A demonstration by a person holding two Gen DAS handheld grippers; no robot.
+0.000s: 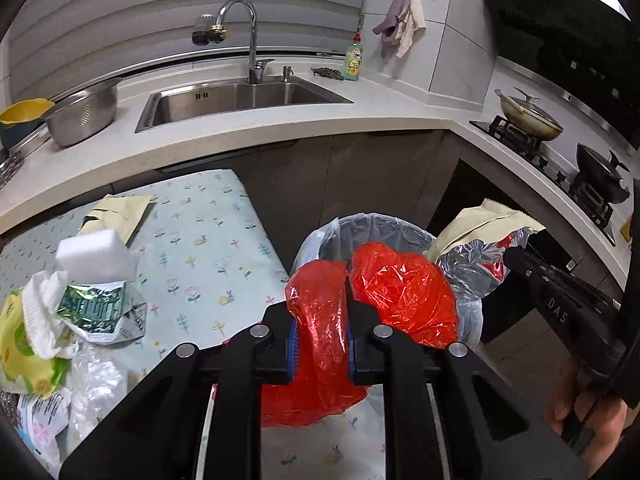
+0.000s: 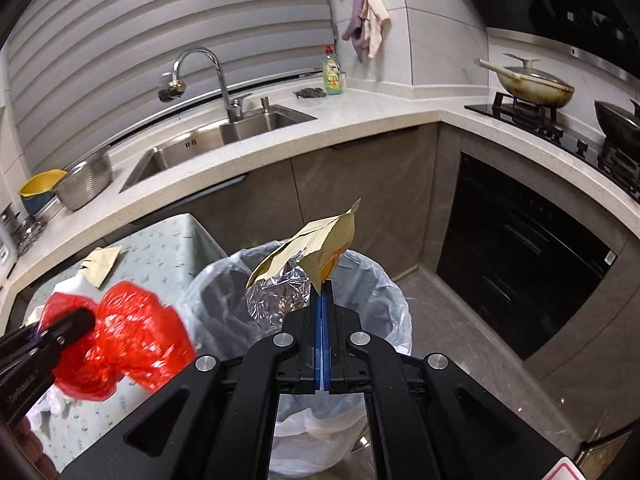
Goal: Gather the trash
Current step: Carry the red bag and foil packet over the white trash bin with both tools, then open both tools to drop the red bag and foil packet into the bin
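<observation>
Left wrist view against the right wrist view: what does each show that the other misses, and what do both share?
Only the left wrist view shows the white foam block, the crumpled green foil wrapper and the yellow-green packet piled on the floral tablecloth.

Only the right wrist view shows the bin's interior, and the right gripper shut on the beige foil-lined pouch.

Both show the crinkled red plastic bag, clamped by the left gripper, the clear-lined trash bin, and the steel sink.
</observation>
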